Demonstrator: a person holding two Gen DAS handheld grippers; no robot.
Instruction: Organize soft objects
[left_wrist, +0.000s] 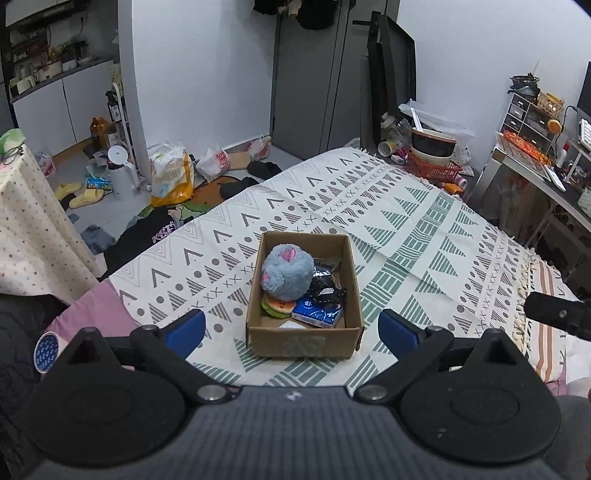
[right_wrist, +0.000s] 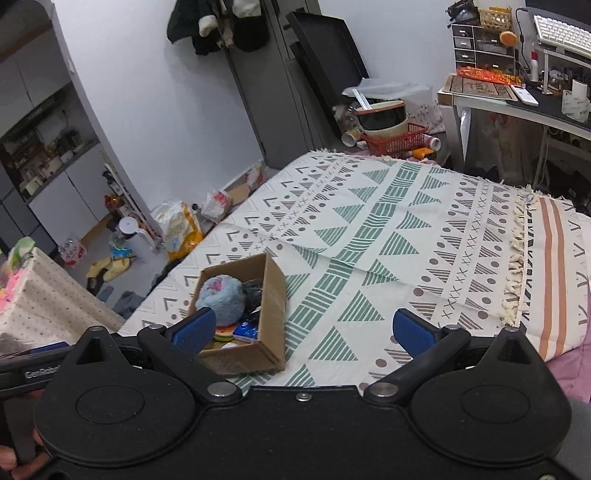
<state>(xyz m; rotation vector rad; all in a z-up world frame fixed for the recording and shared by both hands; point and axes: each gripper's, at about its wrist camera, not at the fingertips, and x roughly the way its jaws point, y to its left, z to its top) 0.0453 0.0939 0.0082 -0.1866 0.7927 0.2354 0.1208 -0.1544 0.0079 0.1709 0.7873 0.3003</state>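
Observation:
A brown cardboard box stands on the patterned bedspread. Inside lie a fluffy blue-grey plush ball, a blue tissue pack, a burger-shaped soft toy and a black crinkly packet. My left gripper is open, its blue pads on either side of the box's near end, above it and holding nothing. In the right wrist view the box sits at the lower left with the plush ball showing. My right gripper is open and empty, to the right of the box over the bedspread.
A red basket with stacked bowls sits at the bed's far end. A desk stands at the right, a dotted cloth-covered table at the left. Bags, slippers and clothes litter the floor. The other gripper's tip shows at the right.

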